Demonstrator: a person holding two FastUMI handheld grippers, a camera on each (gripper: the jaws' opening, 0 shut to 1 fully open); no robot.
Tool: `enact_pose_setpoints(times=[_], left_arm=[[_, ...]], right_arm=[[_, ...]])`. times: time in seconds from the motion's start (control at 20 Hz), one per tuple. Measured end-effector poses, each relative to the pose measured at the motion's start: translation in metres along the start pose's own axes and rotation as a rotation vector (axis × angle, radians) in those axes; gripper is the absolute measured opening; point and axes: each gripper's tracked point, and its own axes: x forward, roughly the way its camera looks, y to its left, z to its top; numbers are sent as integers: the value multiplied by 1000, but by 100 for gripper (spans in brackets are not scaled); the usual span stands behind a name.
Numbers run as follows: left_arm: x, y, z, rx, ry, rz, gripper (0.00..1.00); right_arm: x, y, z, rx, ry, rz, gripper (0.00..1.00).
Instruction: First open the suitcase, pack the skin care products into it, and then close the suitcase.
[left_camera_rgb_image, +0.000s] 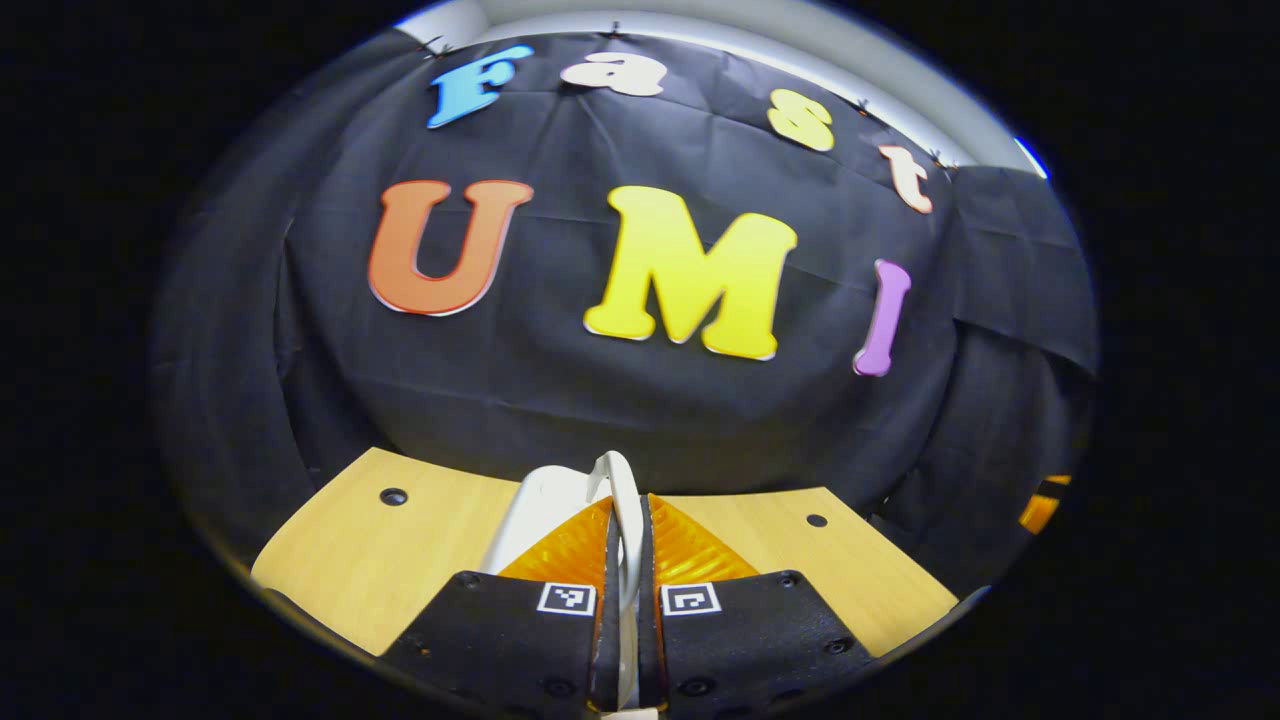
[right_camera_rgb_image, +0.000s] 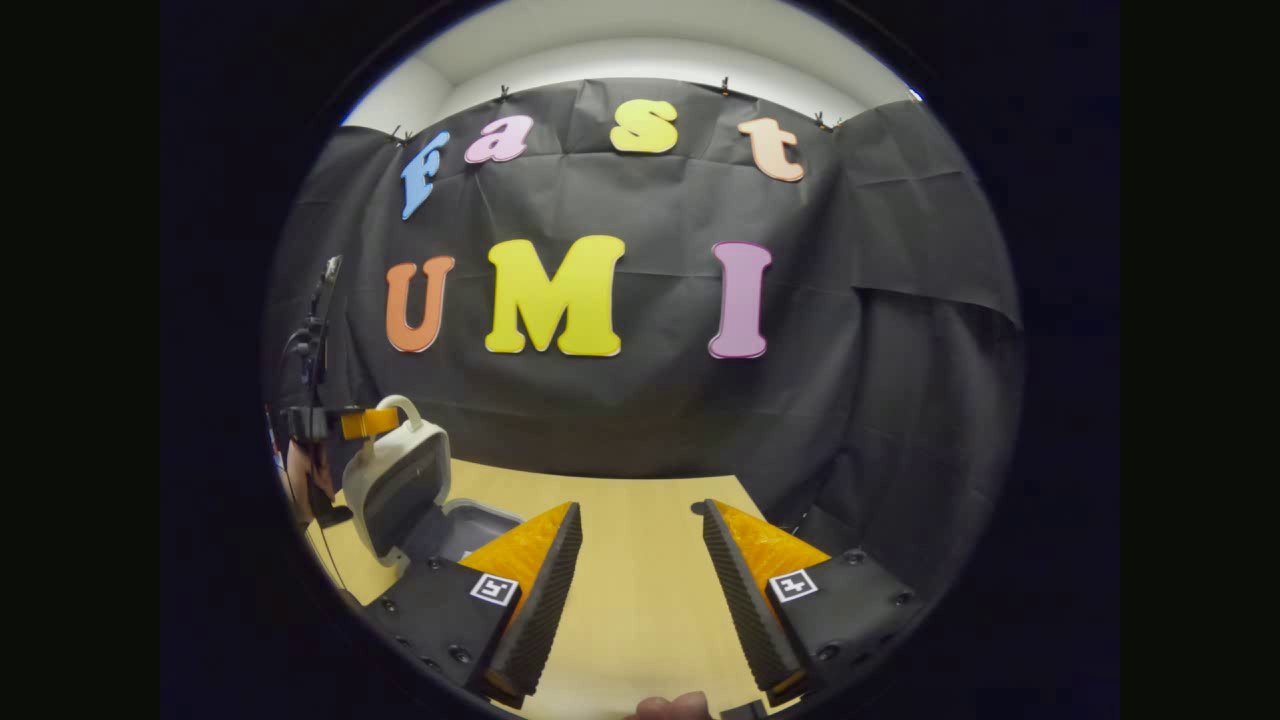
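Note:
My left gripper is shut on the thin white handle of the small white suitcase, whose lid shows just behind my fingers. In the right gripper view the suitcase stands at the far left of the table with its lid raised nearly upright, dark inside, and its grey base lies flat beside it. There the left gripper holds the handle at the lid's top. My right gripper hovers open over bare table, with nothing between its fingers.
The light wooden table runs back to the black cloth wall. It has small round holes near its far edge. A dark stand with cables rises at the left, behind the hand holding the left gripper.

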Motion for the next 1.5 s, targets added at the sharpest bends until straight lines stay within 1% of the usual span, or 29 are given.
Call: enact_pose_setpoints(times=[0.05, 0.1, 0.15, 0.2, 0.3, 0.4, 0.5, 0.65, 0.8, 0.85, 0.9, 0.95, 1.0, 1.05, 1.1, 1.15, 1.2, 1.25, 1.3, 1.35, 1.45, 1.5], left_arm=[[9, -26, -13, 25, 15, -32, 10], [16, -49, -29, 46, 46, -60, 11], [23, -68, -49, 73, 82, -80, 11], [28, -83, -69, 99, 115, -93, 11], [42, -102, -102, 130, 170, -102, 11], [48, -117, -134, 149, 226, -105, 11], [60, -124, -161, 189, 268, -103, 11], [72, -130, -186, 227, 316, -95, 11], [77, -131, -206, 252, 370, -65, 11], [77, -133, -213, 250, 399, -62, 13], [78, -133, -217, 270, 421, -47, 16], [77, -135, -219, 287, 447, -40, 23], [76, -134, -222, 294, 463, -30, 27], [73, -138, -219, 281, 460, -34, 50], [70, -140, -217, 270, 472, -30, 49], [64, -141, -213, 254, 481, -30, 69], [58, -143, -204, 228, 477, -32, 76], [50, -144, -191, 196, 459, -26, 81], [44, -144, -173, 172, 422, -18, 90], [36, -141, -153, 157, 382, -5, 89], [22, -128, -103, 137, 282, 39, 96], [14, -121, -77, 125, 229, 62, 96]], right_arm=[[1, -15, 1, -10, -1, -19, 70], [0, -29, 3, -14, -6, -34, 73], [-1, -44, 5, -14, -10, -55, 70], [-1, -59, 4, -15, -8, -80, 72], [-4, -86, -1, -21, 8, -125, 73], [-7, -109, -8, -24, 29, -158, 73], [-8, -127, -17, -24, 51, -182, 72], [-8, -149, -25, -10, 77, -210, 72], [-2, -156, -27, 2, 83, -207, 73], [1, -156, -27, -1, 80, -198, 73], [4, -154, -27, -5, 77, -188, 71], [9, -152, -27, -4, 77, -174, 71], [14, -146, -27, 0, 79, -156, 73], [19, -140, -25, 5, 76, -135, 72], [24, -132, -23, 4, 71, -112, 72], [30, -126, -19, -4, 65, -90, 72], [34, -118, -13, -10, 52, -64, 75], [39, -108, -6, -11, 37, -37, 71], [45, -97, 1, -11, 23, -9, 72], [50, -86, 8, -9, 7, 18, 72], [60, -65, 27, -11, -34, 62, 73], [65, -52, 38, -9, -56, 85, 73]])
